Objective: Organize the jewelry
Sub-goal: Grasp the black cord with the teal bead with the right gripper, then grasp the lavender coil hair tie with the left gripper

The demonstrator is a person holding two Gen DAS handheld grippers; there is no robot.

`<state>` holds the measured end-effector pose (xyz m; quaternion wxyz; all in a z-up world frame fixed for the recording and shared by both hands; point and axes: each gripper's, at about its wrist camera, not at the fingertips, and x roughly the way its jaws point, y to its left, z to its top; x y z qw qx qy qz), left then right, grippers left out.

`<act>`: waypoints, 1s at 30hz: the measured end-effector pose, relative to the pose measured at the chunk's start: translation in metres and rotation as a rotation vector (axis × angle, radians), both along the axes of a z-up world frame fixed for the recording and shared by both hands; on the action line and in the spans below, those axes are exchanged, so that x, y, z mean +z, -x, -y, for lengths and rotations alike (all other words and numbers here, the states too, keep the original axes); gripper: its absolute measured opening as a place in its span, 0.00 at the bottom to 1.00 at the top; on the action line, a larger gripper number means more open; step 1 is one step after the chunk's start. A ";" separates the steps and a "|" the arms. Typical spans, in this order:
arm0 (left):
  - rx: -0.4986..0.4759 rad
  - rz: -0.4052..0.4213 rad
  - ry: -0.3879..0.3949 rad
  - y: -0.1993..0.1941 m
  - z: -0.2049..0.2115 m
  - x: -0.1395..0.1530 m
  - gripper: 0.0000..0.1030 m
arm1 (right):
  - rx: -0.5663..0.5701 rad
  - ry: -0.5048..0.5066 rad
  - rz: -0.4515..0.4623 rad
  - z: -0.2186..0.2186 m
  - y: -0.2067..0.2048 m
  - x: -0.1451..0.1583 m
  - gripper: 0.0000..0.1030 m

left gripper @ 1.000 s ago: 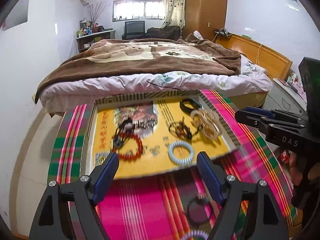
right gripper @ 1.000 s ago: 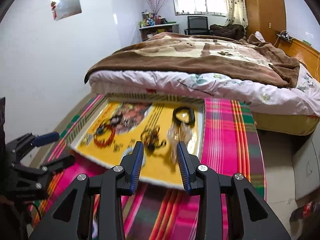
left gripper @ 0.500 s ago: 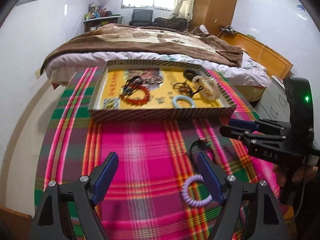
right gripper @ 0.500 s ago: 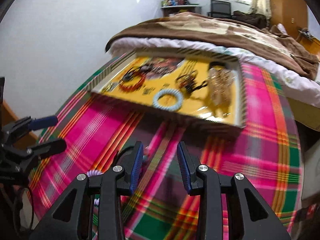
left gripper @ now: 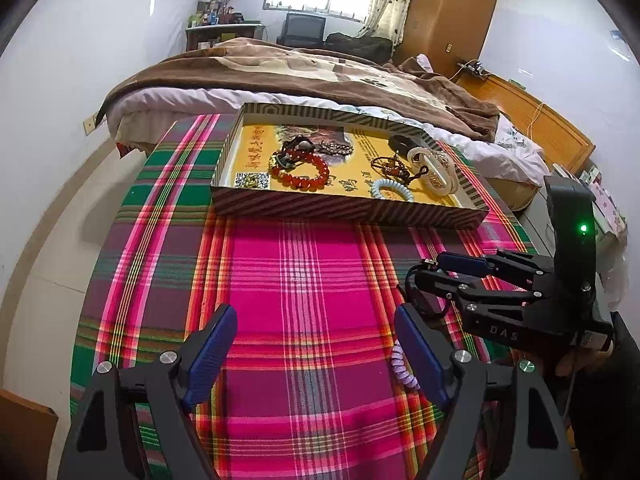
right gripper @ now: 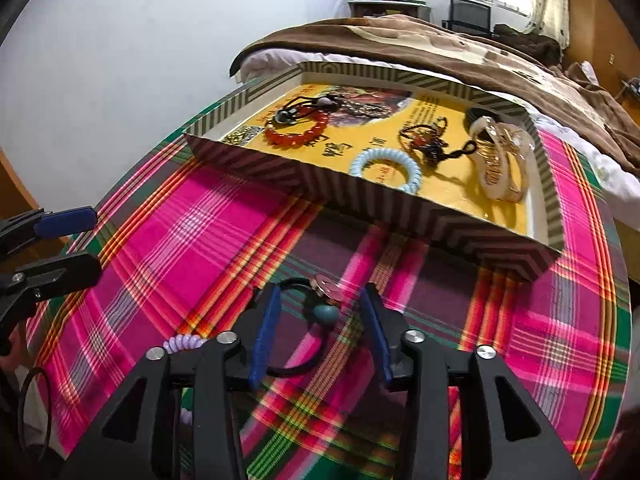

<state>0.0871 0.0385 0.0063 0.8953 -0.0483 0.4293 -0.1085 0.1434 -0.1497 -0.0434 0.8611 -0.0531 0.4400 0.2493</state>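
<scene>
Two pieces were left on the worktop [left gripper: 304,288]: black hair tie [right gripper: 316,308] and purple coil [right gripper: 182,344]. Rest sat in tray [left gripper: 348,210]. Right tool [right gripper: 320,334] straddled the tie, jaws apart, not gripping. Left tool [left gripper: 316,350] wide open, empty.

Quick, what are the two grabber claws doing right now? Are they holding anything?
Left gripper: open, holding nothing.
Right gripper: open, holding nothing, fingers either side of the black hair tie on the tablecloth.
</scene>
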 end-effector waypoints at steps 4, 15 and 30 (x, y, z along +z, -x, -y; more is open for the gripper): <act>0.002 -0.011 0.009 0.002 -0.001 -0.003 0.78 | 0.006 0.039 0.015 -0.007 0.000 -0.001 0.45; 0.006 -0.027 -0.002 0.003 0.003 -0.007 0.78 | -0.008 0.083 0.053 -0.007 0.005 -0.001 0.16; -0.043 -0.074 -0.030 -0.001 0.027 -0.020 0.78 | -0.105 -0.022 0.077 0.043 0.024 0.013 0.14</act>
